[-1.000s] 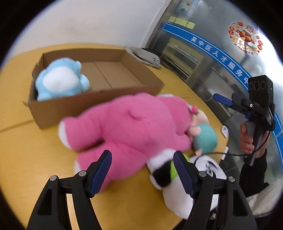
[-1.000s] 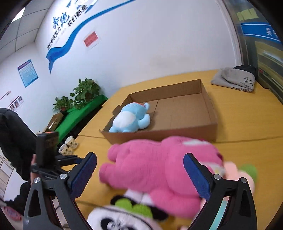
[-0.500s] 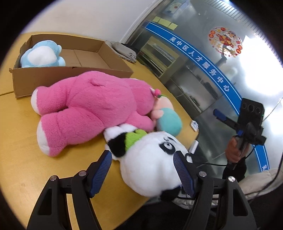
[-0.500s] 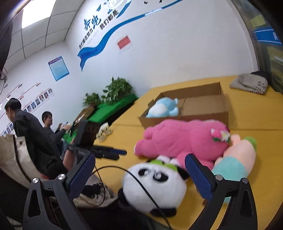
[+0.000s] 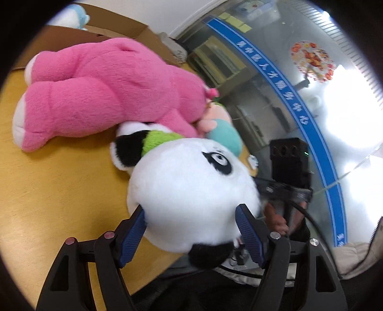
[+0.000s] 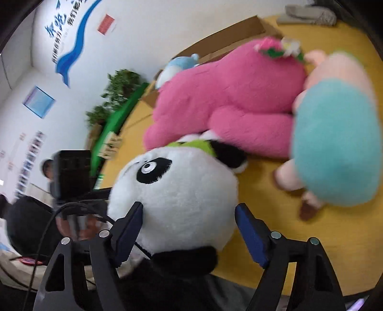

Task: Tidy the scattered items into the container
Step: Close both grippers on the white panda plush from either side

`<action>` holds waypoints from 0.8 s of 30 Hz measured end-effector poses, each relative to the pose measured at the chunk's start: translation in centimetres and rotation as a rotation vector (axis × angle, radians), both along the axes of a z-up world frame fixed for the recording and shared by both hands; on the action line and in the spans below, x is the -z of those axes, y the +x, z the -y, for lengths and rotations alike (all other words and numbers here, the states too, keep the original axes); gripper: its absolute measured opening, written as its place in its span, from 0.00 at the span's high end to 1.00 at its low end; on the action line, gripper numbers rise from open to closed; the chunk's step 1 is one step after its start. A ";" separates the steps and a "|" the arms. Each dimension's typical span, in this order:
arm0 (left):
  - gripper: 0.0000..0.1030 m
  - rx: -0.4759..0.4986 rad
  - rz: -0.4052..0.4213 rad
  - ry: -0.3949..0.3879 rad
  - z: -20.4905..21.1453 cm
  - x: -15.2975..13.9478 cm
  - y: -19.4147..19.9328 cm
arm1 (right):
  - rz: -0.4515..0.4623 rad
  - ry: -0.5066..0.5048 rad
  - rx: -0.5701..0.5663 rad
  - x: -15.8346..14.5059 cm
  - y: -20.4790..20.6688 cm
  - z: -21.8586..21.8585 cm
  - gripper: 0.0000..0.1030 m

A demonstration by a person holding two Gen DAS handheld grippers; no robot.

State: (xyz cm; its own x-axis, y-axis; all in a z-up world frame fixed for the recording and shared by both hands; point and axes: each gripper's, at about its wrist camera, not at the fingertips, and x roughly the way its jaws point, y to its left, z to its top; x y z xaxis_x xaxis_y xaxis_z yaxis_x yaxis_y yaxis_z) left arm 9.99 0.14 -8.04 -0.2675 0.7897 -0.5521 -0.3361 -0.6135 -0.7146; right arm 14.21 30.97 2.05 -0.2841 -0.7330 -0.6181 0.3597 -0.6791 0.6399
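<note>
Panda (image 5: 189,189) lies at the table's (image 5: 59,191) near edge, its white head between the fingers of both grippers. The left gripper (image 5: 191,229) has its blue pads spread wide, one on each side of the head and touching the fur. The right gripper (image 6: 189,229) stands just as wide: its left pad meets the head, its right pad is a little clear of it. Neither squeezes the plush. Behind the panda lies the pink bear (image 5: 107,88), touching it, with a pink-and-teal doll (image 6: 335,134) beside. Farther back stands the box (image 6: 229,36), holding a blue toy (image 6: 177,67). A grey cloth (image 6: 308,14) lies beyond.
</note>
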 end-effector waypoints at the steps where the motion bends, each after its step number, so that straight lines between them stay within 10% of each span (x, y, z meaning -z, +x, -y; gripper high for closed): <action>1: 0.28 -0.009 0.009 0.018 0.4 0.2 0.0 | -0.013 0.009 -0.015 -0.1 0.5 0.7 0.22; 17: 0.21 -0.009 0.068 0.064 1.9 1.7 -1.7 | 0.109 -0.076 -0.066 2.6 -2.2 2.6 0.17; 24: 0.29 -0.028 0.025 0.032 2.7 0.5 0.8 | -0.067 0.030 -0.102 -0.7 0.6 4.3 0.29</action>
State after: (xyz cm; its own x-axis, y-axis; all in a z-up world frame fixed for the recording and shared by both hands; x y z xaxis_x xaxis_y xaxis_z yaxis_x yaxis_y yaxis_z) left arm 10.84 -2.56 -8.51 -0.2762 0.7996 -0.5332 -0.3011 -0.5988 -0.7421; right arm 14.79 26.63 2.75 -0.2502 -0.7413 -0.6228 0.4690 -0.6555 0.5919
